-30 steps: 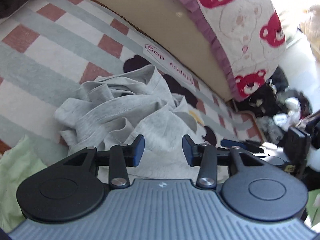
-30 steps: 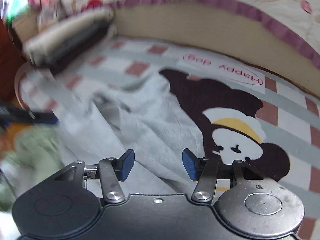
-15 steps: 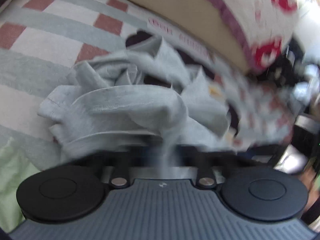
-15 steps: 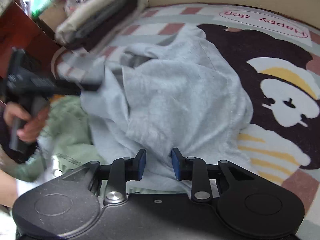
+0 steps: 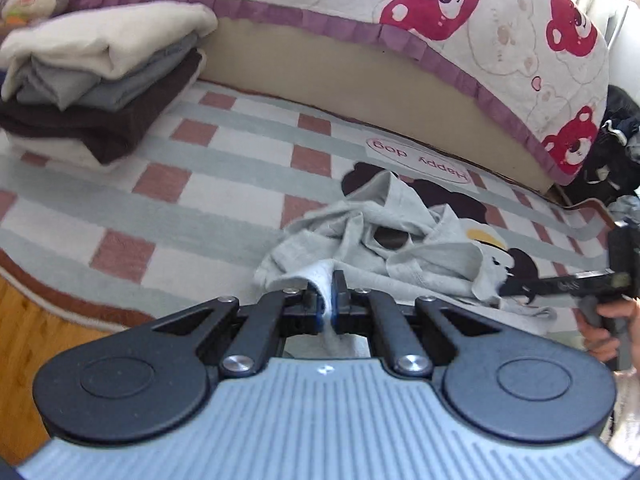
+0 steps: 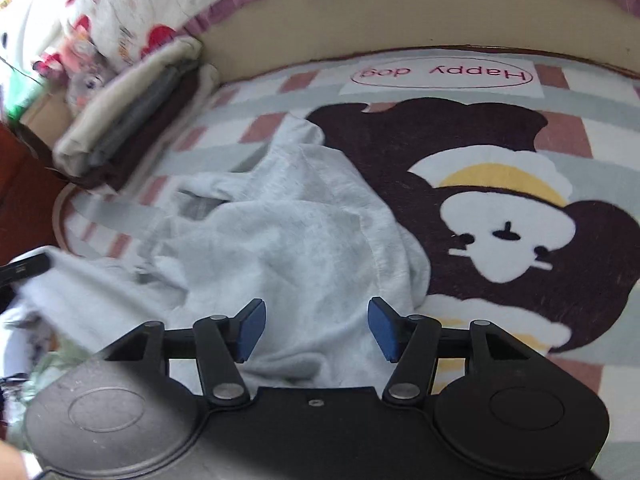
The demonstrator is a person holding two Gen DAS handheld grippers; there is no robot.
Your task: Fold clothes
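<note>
A crumpled light grey garment (image 5: 384, 248) lies on the checked rug with the cartoon dog print. My left gripper (image 5: 329, 300) is shut on a near edge of the grey cloth, which is pinched between its blue pads and hangs down behind them. In the right wrist view the same grey garment (image 6: 288, 240) spreads under my right gripper (image 6: 316, 326), whose jaws stand wide open just above the cloth with nothing between them. The right gripper (image 5: 520, 286) also shows at the right edge of the left wrist view, held by a hand (image 5: 612, 320).
A stack of folded clothes (image 5: 92, 92) in cream, grey and dark brown sits at the rug's far left corner. A bed side with a bear-print cover (image 5: 440, 20) runs along the back. Wooden floor (image 5: 24, 332) borders the rug's left edge. Dark clutter (image 5: 616, 160) lies far right.
My left gripper closed on the grey garment's edge and pulled back and left with it. My right gripper went from nearly shut on the cloth to wide open.
</note>
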